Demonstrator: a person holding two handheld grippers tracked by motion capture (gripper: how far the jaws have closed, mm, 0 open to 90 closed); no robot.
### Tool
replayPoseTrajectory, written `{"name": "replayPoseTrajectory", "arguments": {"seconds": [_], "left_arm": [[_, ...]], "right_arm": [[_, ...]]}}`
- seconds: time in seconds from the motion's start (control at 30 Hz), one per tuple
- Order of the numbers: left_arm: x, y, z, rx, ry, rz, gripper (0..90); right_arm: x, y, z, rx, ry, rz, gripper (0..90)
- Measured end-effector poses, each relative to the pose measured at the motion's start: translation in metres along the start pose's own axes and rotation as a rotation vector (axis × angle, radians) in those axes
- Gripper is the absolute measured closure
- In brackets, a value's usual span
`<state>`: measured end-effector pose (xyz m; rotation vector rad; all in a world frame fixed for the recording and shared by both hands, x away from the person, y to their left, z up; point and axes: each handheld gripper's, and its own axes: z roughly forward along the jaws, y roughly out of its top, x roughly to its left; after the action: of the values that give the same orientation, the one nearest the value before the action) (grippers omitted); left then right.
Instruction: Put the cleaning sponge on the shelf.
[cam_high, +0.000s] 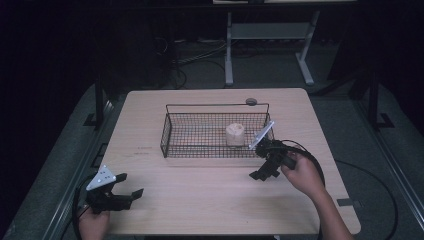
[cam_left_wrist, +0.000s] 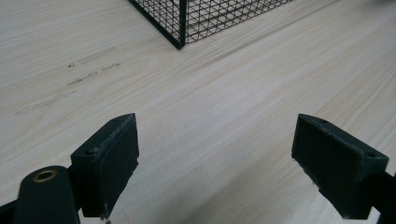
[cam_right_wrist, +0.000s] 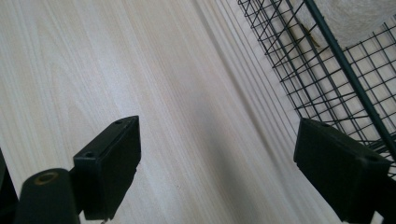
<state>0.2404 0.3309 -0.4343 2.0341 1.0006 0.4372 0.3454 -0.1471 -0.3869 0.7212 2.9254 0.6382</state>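
A black wire basket (cam_high: 168, 131) stands on the middle of the wooden table, and a pale, roundish lump (cam_high: 235, 134) sits inside it toward its right end. My right gripper (cam_high: 259, 174) hovers just outside the basket's front right corner, open, nothing between its jaws. In the right gripper view the basket's mesh (cam_right_wrist: 322, 74) runs along the right, the pale lump (cam_right_wrist: 352, 18) behind it. My left gripper (cam_high: 129, 187) is open near the table's front left corner. In the left gripper view the basket's corner (cam_left_wrist: 181, 28) stands far ahead of the spread jaws.
The table's front edge (cam_high: 220, 232) lies close to both hands. A small round grey disc (cam_high: 251, 101) sits behind the basket. Bare wood (cam_high: 200, 190) stretches between the two grippers. Table legs and cables stand on the dark floor beyond.
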Motion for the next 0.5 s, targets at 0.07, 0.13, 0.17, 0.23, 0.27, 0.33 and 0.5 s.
{"name": "replayPoseTrajectory", "arguments": {"seconds": [0.07, 0.13, 0.17, 0.23, 0.27, 0.33, 0.5], "left_arm": [[0.000, 0.000, 0.000, 0.000, 0.000, 0.000, 13.7], [0.000, 0.000, 0.000, 0.000, 0.000, 0.000, 13.7], [0.000, 0.000, 0.000, 0.000, 0.000, 0.000, 13.7], [0.000, 0.000, 0.000, 0.001, 0.000, 0.000, 13.7], [0.000, 0.000, 0.000, 0.000, 0.000, 0.000, 13.6], [0.000, 0.000, 0.000, 0.002, 0.001, 0.000, 13.7], [-0.001, 0.000, 0.001, 0.004, -0.002, 0.000, 13.7]], "right_arm": [[0.000, -0.001, 0.001, 0.002, 0.002, 0.002, 14.5], [0.001, -0.004, 0.003, 0.005, 0.002, 0.002, 14.5], [0.001, -0.004, 0.003, 0.005, 0.002, 0.002, 14.5], [0.002, -0.005, 0.003, 0.004, 0.001, 0.004, 14.5], [0.003, -0.007, 0.003, -0.003, 0.004, 0.003, 14.5], [0.004, -0.010, 0.003, -0.008, 0.003, 0.003, 14.5], [0.005, -0.015, 0.005, -0.006, 0.006, 0.011, 14.5]]}}
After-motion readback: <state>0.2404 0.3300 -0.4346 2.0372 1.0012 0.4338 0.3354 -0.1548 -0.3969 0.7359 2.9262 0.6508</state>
